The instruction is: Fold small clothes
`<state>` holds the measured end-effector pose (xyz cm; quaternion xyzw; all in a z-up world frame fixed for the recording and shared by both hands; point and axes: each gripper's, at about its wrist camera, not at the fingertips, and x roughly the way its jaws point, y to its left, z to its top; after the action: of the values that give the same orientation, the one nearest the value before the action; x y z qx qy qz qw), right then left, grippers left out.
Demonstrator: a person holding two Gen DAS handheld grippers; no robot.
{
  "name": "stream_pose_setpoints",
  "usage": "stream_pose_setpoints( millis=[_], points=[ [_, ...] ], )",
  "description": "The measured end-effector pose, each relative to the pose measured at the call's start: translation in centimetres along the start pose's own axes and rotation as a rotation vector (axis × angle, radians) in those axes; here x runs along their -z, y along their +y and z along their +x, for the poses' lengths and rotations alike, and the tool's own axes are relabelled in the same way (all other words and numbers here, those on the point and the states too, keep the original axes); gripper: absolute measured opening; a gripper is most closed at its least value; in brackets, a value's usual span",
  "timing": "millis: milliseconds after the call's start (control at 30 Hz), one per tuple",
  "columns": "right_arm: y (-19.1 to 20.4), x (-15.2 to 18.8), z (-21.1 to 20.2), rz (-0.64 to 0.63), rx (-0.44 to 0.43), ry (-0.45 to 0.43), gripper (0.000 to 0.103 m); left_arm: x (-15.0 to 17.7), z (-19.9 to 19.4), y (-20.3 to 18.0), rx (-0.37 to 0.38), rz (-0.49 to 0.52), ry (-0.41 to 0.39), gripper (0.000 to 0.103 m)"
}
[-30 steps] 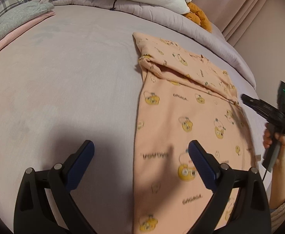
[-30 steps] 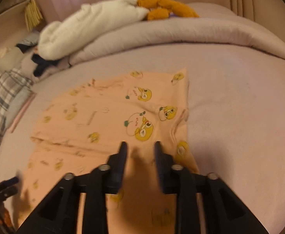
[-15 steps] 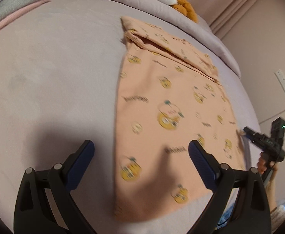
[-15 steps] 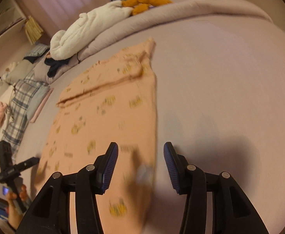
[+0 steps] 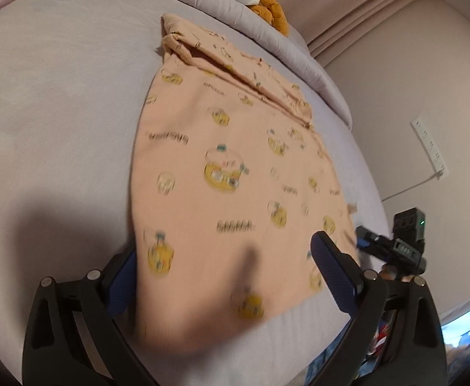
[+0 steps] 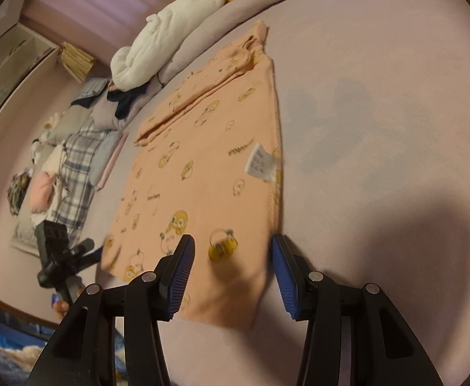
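Peach shirt [image 5: 235, 173] with yellow cartoon prints, lying flat on the bed, far end folded over, white care tag [image 6: 260, 161] showing near one side edge.

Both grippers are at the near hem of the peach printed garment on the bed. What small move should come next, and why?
Probably lower both and close on the near corners. The peach printed cotton garment lies flat on the lilac bedsheet, its far end already folded over. The left gripper and right gripper both have open jaws straddling the near hem, gripping nothing yet.
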<state>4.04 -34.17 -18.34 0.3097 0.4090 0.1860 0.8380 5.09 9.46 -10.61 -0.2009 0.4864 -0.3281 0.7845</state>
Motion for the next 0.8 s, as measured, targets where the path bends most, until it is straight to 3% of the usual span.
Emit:
stream_pose_setpoints(
  millis=[133, 300, 600, 700, 800],
  points=[
    [0.2, -1.6, 1.9, 0.009, -0.026, -0.007, 0.049, -1.2, 1.0, 0.4, 0.030, -0.059, -0.020, 0.097],
    [0.2, -1.8, 2.5, 0.008, -0.037, -0.013, 0.049, -0.2, 0.5, 0.1, 0.047, -0.052, -0.011, 0.087],
    [0.5, 2.1, 1.1, 0.004, -0.121, 0.046, 0.048, 3.3, -0.7, -0.8, 0.073, 0.006, 0.040, 0.082],
    [0.6, 2.2, 1.4, 0.012, -0.122, 0.044, 0.048, 2.4, 0.0, -0.4, 0.050, -0.035, 0.037, 0.067],
    [0.5, 1.5, 1.9, 0.037, -0.132, 0.036, 0.044, 1.6, 0.5, 0.7, 0.056, -0.112, 0.024, 0.043]
  ],
)
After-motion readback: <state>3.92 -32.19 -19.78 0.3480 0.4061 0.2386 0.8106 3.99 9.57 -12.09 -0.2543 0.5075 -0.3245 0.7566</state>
